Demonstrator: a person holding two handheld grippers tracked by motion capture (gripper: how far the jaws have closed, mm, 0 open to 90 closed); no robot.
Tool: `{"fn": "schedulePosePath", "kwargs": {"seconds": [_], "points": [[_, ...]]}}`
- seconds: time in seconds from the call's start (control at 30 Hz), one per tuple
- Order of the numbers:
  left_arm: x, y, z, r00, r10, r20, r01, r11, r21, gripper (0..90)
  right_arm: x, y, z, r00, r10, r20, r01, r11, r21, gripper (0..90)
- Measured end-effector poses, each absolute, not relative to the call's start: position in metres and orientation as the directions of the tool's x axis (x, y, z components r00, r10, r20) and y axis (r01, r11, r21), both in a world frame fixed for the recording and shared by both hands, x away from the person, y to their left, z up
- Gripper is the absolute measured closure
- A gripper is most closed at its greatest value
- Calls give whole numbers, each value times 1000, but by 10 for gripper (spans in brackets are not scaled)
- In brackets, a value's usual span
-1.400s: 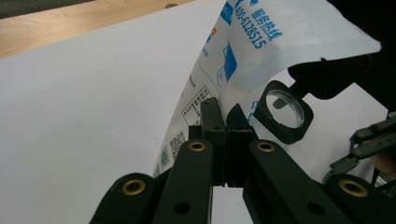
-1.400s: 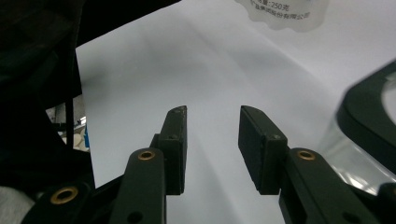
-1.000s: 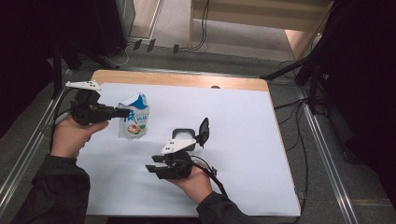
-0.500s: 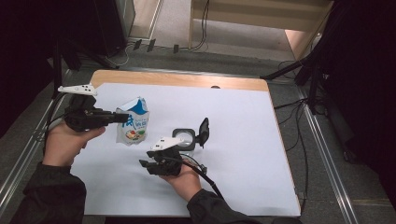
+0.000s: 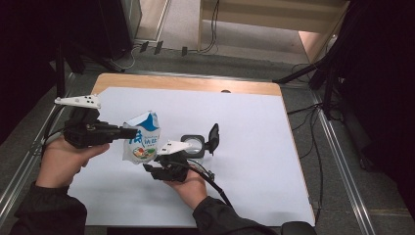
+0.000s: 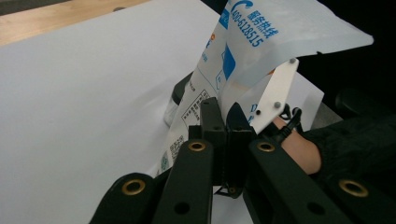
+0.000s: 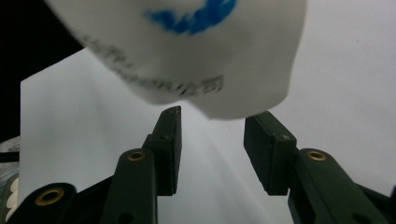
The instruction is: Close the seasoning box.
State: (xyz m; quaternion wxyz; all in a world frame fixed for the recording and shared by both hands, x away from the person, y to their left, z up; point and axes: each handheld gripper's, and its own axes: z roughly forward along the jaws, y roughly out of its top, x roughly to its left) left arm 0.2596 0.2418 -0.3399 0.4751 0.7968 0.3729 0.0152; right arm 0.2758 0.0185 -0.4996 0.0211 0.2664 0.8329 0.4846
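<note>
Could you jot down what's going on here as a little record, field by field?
Work in hand: a white and blue pouch held up over the table
Left gripper: shut on the pouch's edge
Right gripper: jaws apart just under the pouch's bottom corner, not pressing it; they have just been opening
Also on table: a clear jar with its black lid flipped open, behind the right hand
</note>
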Motion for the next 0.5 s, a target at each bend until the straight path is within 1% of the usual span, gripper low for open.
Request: {"fn": "schedulePosePath", "kwargs": {"seconds": [0.17, 0.27, 0.3, 0.4, 0.5], "points": [[256, 241, -338, 722, 590, -361, 595, -263, 760, 900, 277, 18, -499, -842, 474, 259, 450, 350, 822, 585], [258, 240, -342, 715, 582, -387, 616, -263, 743, 900, 278, 17, -498, -843, 475, 253, 440, 340, 831, 586], [258, 240, -342, 709, 599, -373, 615, -266, 743, 900, 278, 17, -497, -846, 474, 246, 433, 342, 834, 595], [260, 239, -344, 703, 602, -380, 624, -263, 736, 900, 276, 17, -497, -849, 475, 232, 425, 352, 834, 604], [261, 237, -346, 688, 626, -368, 630, -262, 731, 900, 274, 18, -497, -855, 470, 218, 414, 368, 833, 606]]}}
